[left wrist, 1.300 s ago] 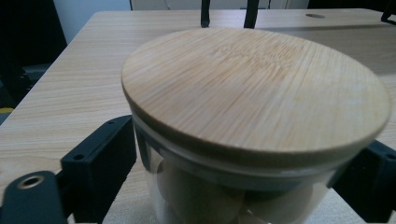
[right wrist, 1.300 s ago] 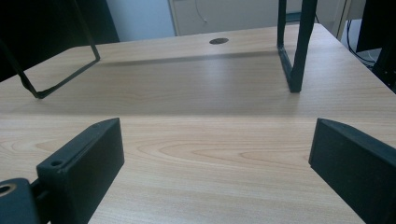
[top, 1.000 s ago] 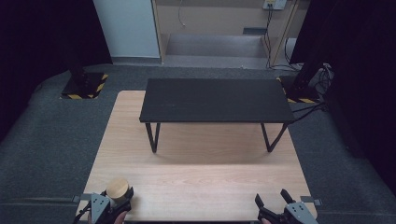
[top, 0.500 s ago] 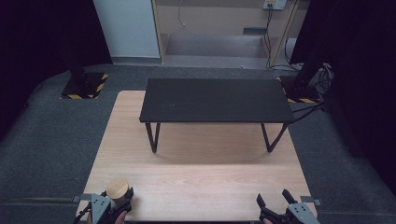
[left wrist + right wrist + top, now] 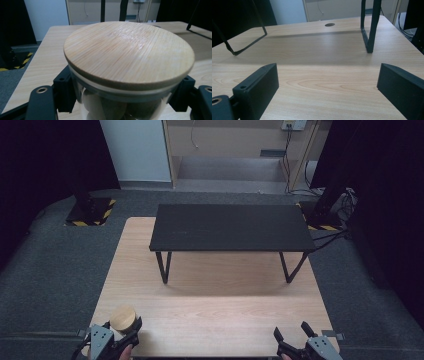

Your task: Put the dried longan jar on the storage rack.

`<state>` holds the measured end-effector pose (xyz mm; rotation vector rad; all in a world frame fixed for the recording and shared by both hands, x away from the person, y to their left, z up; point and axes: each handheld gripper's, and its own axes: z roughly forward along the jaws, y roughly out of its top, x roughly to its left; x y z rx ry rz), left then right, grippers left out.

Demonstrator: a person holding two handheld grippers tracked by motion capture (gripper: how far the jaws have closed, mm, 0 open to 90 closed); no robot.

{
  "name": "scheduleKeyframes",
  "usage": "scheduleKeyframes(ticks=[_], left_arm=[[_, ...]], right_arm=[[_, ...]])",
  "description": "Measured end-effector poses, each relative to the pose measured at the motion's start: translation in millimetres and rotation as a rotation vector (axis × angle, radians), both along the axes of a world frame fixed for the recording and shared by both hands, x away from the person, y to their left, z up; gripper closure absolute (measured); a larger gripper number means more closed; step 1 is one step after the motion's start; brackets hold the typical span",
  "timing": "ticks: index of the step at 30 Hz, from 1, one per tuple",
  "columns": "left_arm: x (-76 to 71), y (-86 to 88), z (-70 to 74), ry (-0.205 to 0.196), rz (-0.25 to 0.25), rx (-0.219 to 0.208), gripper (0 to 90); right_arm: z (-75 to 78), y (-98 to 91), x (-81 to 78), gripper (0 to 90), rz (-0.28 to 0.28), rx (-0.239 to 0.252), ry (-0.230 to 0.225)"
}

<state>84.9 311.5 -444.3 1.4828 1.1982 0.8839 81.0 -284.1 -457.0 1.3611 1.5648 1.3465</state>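
A glass jar with a round bamboo lid [image 5: 123, 316] stands at the near left corner of the wooden table [image 5: 225, 305]. My left gripper [image 5: 122, 328] is shut on it, one black jaw against each side of the glass. In the left gripper view the lid [image 5: 127, 50] is very close, and pale and dark round contents show through the glass below it. My left gripper [image 5: 125, 100] clasps the jar just under the lid's rim. At the near right corner my right gripper [image 5: 291, 334] is open over bare wood. Nothing lies between the jaws of the right gripper [image 5: 327, 85].
A low black stand [image 5: 230, 227] on thin metal legs covers the far half of the table. Its legs [image 5: 369, 30] rise ahead of my right gripper. Grey carpet surrounds the table, with cables at the far right.
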Motion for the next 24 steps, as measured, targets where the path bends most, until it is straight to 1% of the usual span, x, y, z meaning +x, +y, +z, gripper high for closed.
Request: scheduleKeyframes(ticks=[3, 6, 11, 17, 22, 24], left_arm=[[1.2, -0.7, 9.5, -0.010, -0.007, -0.007, 24.8], [6.0, -2.8, 22.5, -0.017, -0.017, -0.003, 24.8], [18.0, -7.3, 45.6, -0.030, -0.048, 0.000, 24.8], [30.1, -16.6, 67.3, -0.062, -0.069, 0.002, 24.8], [44.7, -21.5, 89.7, -0.088, -0.093, 0.007, 24.8], [46.5, -22.1, 92.5, -0.091, -0.096, 0.008, 24.8]], right_arm=[[0.8, -0.1, 0.5, 4.1, 0.003, 0.000, -0.001], [1.5, -0.7, 1.7, 4.1, 0.007, 0.006, -0.001], [2.1, 0.9, 4.1, 4.1, 0.020, 0.003, -0.003], [2.7, 1.8, 5.7, 4.1, 0.025, 0.005, -0.006], [4.6, 1.0, 6.5, 4.1, 0.025, 0.005, -0.012], [5.5, 0.7, 6.6, 4.1, 0.026, 0.003, -0.015]])
